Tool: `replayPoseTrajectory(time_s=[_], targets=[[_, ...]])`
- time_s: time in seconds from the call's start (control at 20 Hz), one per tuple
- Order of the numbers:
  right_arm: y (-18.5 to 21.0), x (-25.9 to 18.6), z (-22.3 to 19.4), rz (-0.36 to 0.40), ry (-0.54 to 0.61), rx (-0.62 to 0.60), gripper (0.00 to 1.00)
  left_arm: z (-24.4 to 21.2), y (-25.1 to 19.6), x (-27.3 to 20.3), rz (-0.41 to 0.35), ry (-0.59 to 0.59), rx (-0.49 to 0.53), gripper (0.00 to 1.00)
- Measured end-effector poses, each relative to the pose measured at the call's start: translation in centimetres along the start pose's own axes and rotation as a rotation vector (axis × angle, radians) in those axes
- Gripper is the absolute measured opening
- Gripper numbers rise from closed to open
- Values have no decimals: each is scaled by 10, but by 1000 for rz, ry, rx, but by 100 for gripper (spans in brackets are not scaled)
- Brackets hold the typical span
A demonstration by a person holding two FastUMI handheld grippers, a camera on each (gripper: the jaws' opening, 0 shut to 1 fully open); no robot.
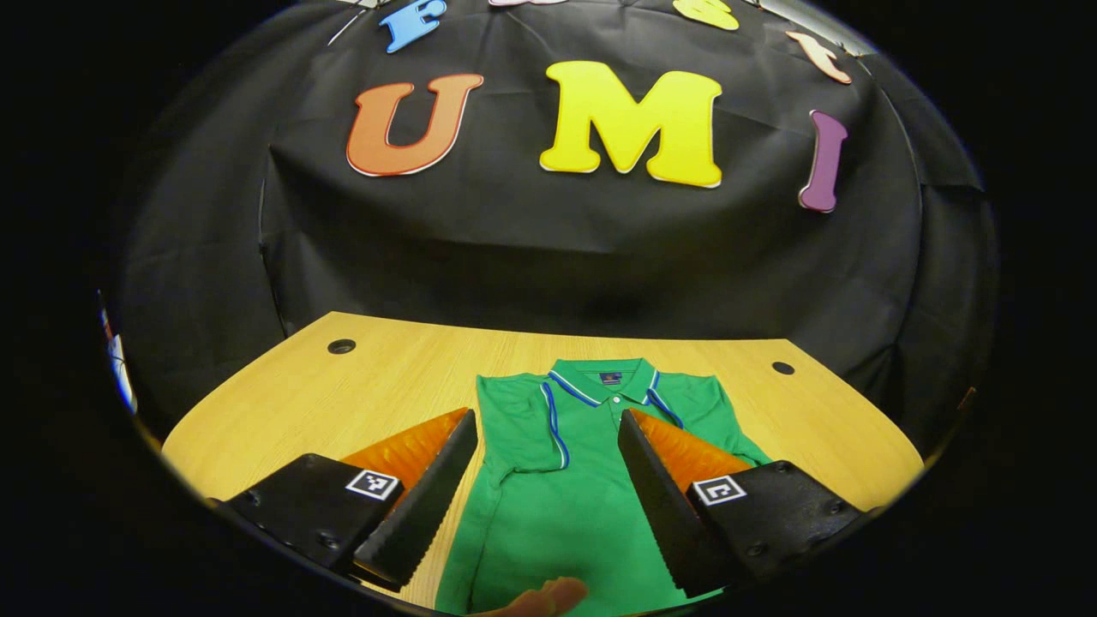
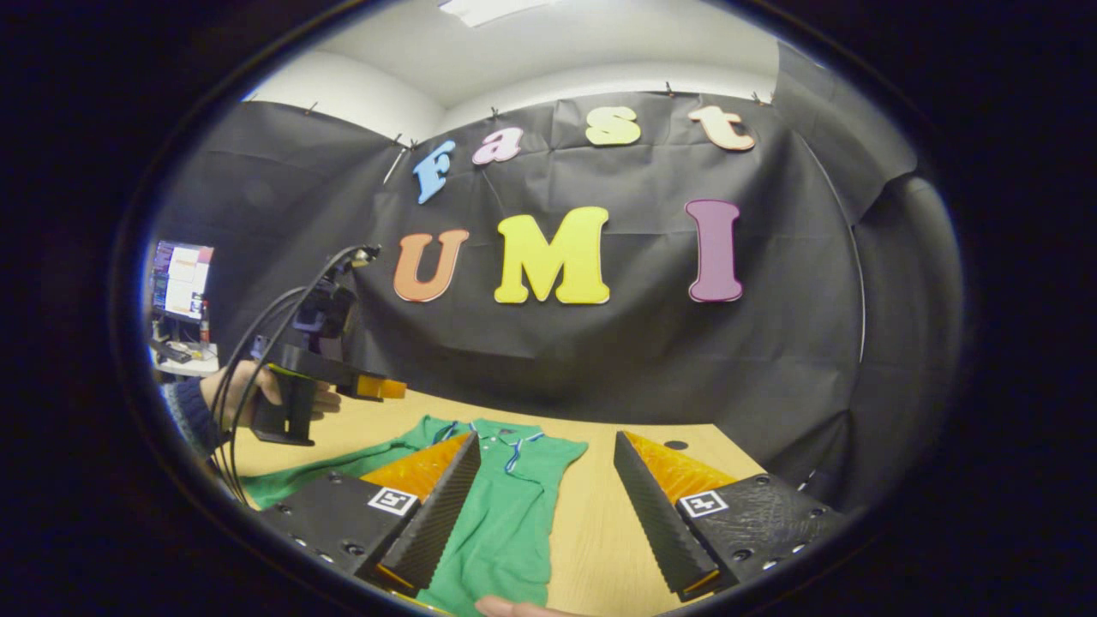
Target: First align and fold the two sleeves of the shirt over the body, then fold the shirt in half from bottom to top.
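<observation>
A green polo shirt (image 1: 557,514) with blue piping lies flat on the wooden table (image 1: 360,403), collar at the far end. In the left gripper view its short sleeves lie close against the body. My left gripper (image 1: 547,420) hovers open over the shirt's chest, fingers spread to either side of the placket. A fingertip (image 1: 548,596) shows at the near edge. In the right gripper view the shirt (image 2: 506,514) lies left of centre, and my right gripper (image 2: 547,441) is open above its right edge. Farther left a hand (image 2: 248,390) holds the left gripper (image 2: 381,390) above the table.
Two round cable holes (image 1: 341,346) (image 1: 782,368) sit near the table's far corners. Black cloth walls close the booth behind and to the right. A monitor on a desk (image 2: 180,287) stands outside the booth at the left. Bare wood (image 2: 600,531) lies right of the shirt.
</observation>
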State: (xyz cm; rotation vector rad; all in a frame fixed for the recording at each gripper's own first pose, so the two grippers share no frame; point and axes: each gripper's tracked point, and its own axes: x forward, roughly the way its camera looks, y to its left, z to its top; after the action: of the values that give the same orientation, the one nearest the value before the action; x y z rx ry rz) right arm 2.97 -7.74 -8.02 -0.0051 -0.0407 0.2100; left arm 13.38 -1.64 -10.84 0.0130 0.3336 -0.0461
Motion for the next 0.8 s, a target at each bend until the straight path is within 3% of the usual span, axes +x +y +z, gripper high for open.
replayPoseTrajectory(time_s=[0.25,0.5,0.55,0.6,0.8], targets=[[2,-27,-9,-38,14,13,96,-14,21,-85,23,-89,37,100],[16,-51,-32,-11,40,74,95,-52,49,-150,99,-132,25,100],[17,-56,-38,-14,43,78,96,-59,53,-162,109,-142,27,93],[18,-61,-44,-18,54,71,94,-62,57,-172,121,-160,30,100],[27,-82,-58,-38,87,23,95,-85,64,-210,150,-193,23,100]])
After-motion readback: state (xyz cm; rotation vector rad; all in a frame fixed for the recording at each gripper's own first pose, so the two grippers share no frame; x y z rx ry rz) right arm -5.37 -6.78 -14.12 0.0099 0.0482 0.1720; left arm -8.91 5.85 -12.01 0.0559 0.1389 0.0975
